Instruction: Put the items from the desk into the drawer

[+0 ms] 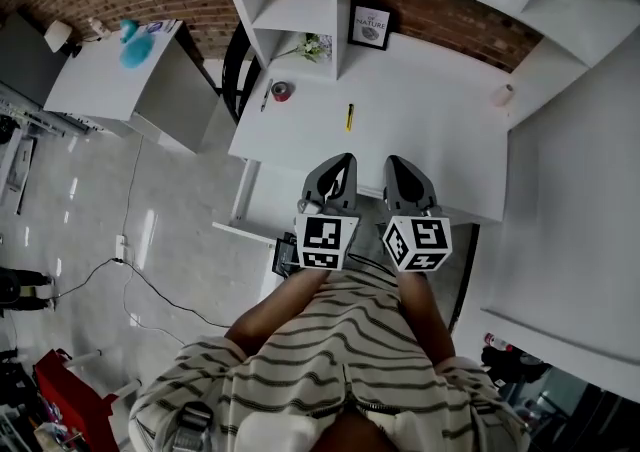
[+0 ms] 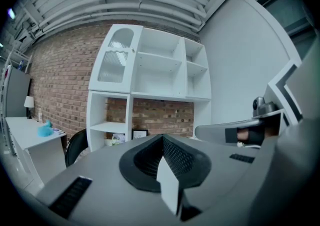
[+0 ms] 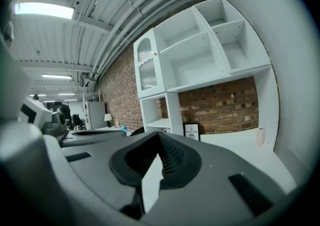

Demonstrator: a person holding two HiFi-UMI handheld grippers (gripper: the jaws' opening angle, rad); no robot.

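While left gripper (image 1: 343,162) and right gripper (image 1: 397,164) are closed, seemingly a pen (image 1: 349,117) lies beyond.

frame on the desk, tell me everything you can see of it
The frame is small, with a thin black border around a white print that shows the word NATURE above a round grey motif. It stands upright at the back of the white desk, in front of the brick wall and just right of the shelf unit in the head view. Its foot rests on the desk. Whether its back touches the wall cannot be told. Nothing else touches it.
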